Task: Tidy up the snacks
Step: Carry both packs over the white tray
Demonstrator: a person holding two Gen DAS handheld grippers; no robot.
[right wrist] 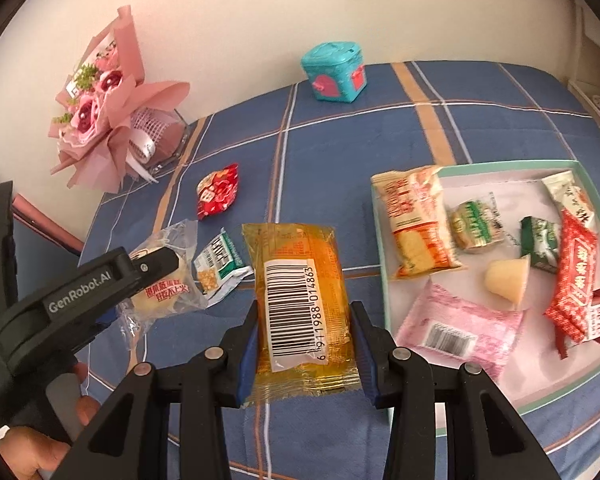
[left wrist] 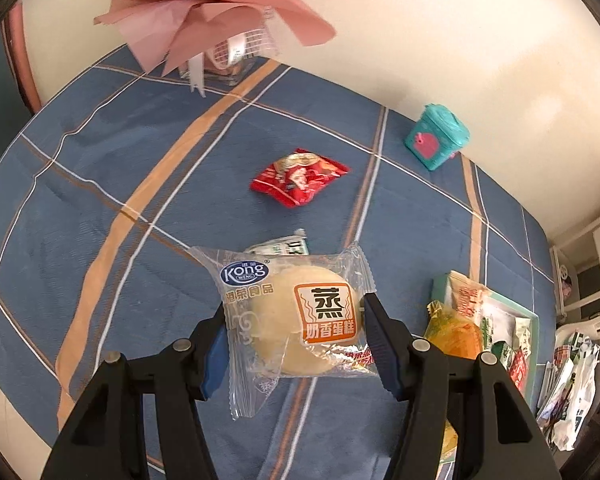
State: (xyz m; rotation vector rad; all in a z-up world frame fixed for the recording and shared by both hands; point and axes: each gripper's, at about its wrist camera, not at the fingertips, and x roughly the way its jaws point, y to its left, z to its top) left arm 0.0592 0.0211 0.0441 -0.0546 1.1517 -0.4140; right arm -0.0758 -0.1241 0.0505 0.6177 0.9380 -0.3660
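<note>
At the bottom centre of the right wrist view, the right gripper (right wrist: 304,348) is clamped on a flat orange cellophane snack packet (right wrist: 302,304) with its white barcode label facing up, lifted clear of the blue plaid cloth on the bench (right wrist: 380,128). At the same spot in the left wrist view the left gripper (left wrist: 296,340), about half spread, pinches a clear-wrapped round steamed cake (left wrist: 296,316) by its sides. The white shallow tray with a pale green rim (right wrist: 380,240) lies just right of the orange packet, already crowded with snacks. To do this well, carry each packet level over the rim and lower it onto bare white floor near the tray's upper middle (the lower left holds a pink wrapper) before letting go. Farther up, a small green-and-white packet (right wrist: 220,266) and a red crinkled sachet (right wrist: 217,192) wait on the cloth.
</note>
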